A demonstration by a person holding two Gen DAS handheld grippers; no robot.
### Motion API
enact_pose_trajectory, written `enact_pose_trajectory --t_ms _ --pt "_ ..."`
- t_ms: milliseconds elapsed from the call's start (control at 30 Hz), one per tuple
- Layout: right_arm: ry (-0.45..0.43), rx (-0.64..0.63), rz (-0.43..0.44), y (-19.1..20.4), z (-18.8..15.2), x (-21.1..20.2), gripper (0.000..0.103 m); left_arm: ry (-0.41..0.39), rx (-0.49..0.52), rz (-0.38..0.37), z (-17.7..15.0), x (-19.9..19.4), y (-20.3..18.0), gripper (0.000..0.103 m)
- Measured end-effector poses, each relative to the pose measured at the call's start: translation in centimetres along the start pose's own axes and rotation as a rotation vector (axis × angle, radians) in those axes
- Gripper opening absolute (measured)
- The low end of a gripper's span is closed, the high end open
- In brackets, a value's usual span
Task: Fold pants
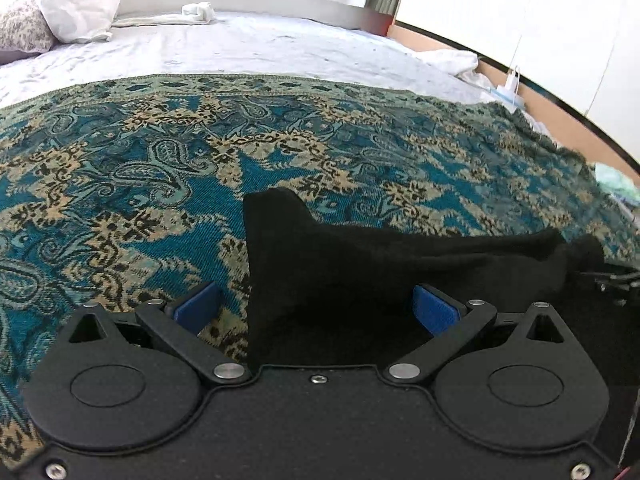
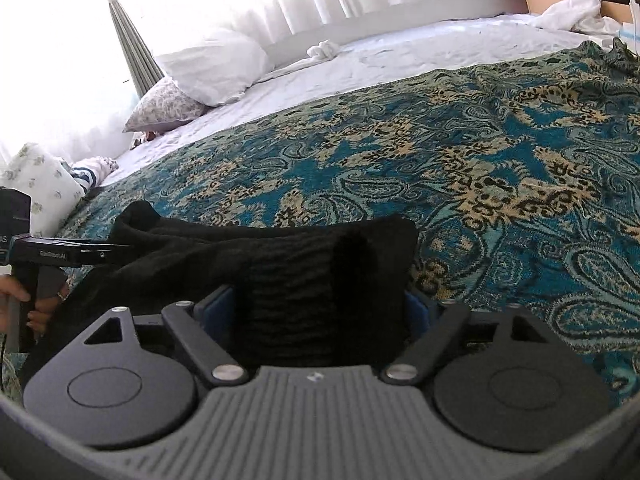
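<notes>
The black pants (image 1: 360,264) lie bunched on a teal paisley throw (image 1: 160,160) spread over the bed. My left gripper (image 1: 316,300) is open and low over the pants' left end. Its right blue pad (image 1: 436,308) is against the cloth and its left pad (image 1: 196,304) stands clear of it over the throw. In the right wrist view a thick fold of the pants (image 2: 320,272) fills the gap of my right gripper (image 2: 316,300). Those jaws stand wide, with both blue pads at the cloth's sides. The left gripper (image 2: 100,252) shows there at the far left, held by a hand (image 2: 16,300).
Beyond the throw lies a white sheet (image 1: 240,44) with white and floral pillows (image 2: 212,64) at the head. A knotted white cloth (image 1: 198,10) sits by the bed frame. Crumpled white bedding (image 1: 452,60) and a wooden edge are at the far right, and curtains hang behind.
</notes>
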State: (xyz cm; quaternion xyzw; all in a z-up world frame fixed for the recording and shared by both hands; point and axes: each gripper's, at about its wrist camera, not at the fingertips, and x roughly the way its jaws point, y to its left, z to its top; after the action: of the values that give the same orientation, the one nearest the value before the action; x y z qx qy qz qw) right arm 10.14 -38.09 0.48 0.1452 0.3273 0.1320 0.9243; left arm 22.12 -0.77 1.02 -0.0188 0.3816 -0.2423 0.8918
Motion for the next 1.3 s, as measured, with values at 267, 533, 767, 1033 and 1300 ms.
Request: enact_pose_trajectory --t_ms 267,533,767,1033,1300 --pt "-0.040 0.039 -0.004 -0.2 -0.2 -0.7 0.057 -0.004 -0.031 -0.033 0.5 0.2 -0.4 0.065" --pt "-0.105 -0.008 -0.091 3.5 0.4 -1.0 0.031 -0.119 -0.032 0.108 1.3 -2.8 -2.3 0.015" --pt "-0.156 0.010 -0.094 5.7 4.7 2.7 0.027 -0.181 -0.060 0.218 4.2 -3.8 0.1 0.015" --pt "-0.109 0.004 -0.112 7.2 9.9 10.2 0.027 -0.172 -0.067 0.339 9.1 -0.6 3.6 0.017" --pt "-0.025 -0.143 -0.242 6.8 7.4 12.4 0.071 -0.104 -0.022 0.452 6.0 3.2 3.8 0.041"
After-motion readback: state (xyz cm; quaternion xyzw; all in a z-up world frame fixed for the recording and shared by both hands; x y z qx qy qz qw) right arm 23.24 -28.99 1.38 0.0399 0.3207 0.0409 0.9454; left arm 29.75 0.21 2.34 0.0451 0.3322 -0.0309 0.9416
